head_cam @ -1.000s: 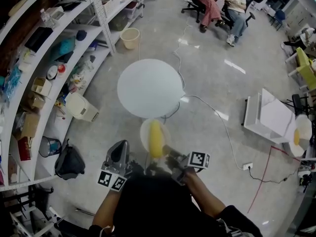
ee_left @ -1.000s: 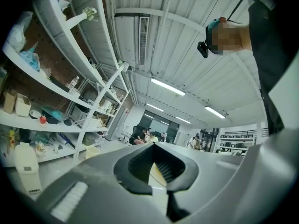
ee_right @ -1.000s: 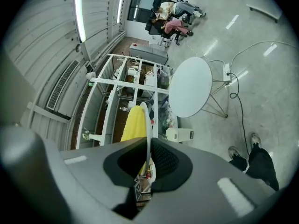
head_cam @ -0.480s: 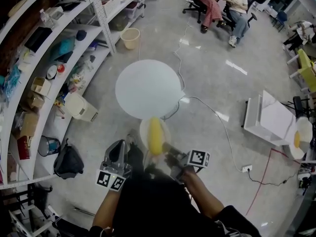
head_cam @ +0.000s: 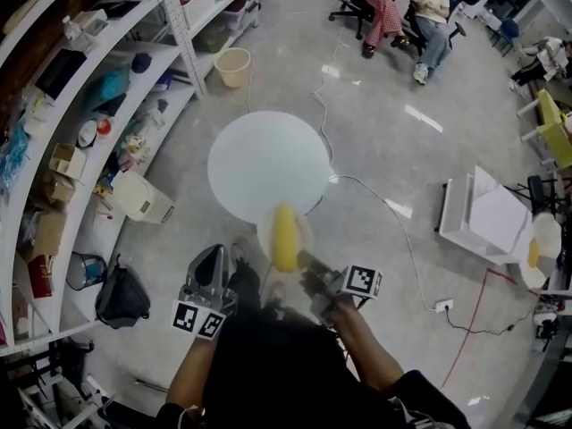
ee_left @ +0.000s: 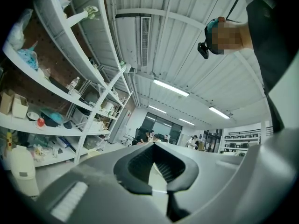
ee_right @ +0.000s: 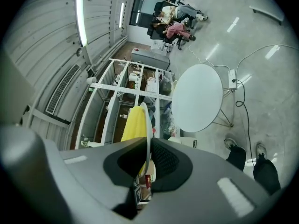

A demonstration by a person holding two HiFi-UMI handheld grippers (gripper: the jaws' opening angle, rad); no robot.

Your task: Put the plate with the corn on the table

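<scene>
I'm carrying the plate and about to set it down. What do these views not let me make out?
Height of the white plate with the yellow corn cob above the round white table: the head view looks steeply down, and the two just overlap.
Plate's top face: the right gripper view sees it edge-on in the right tongs.
Table: outside the left gripper view, which faces shelves and ceiling.
Shelf items: too small, head view.

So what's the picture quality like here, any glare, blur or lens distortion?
Head view: sharp, with glare streaks on the floor. Left gripper view: heavy fisheye bending the shelves, dark corners. Right gripper view: fisheye with dark corners too; the plate rim between the jaws looks soft.
</scene>
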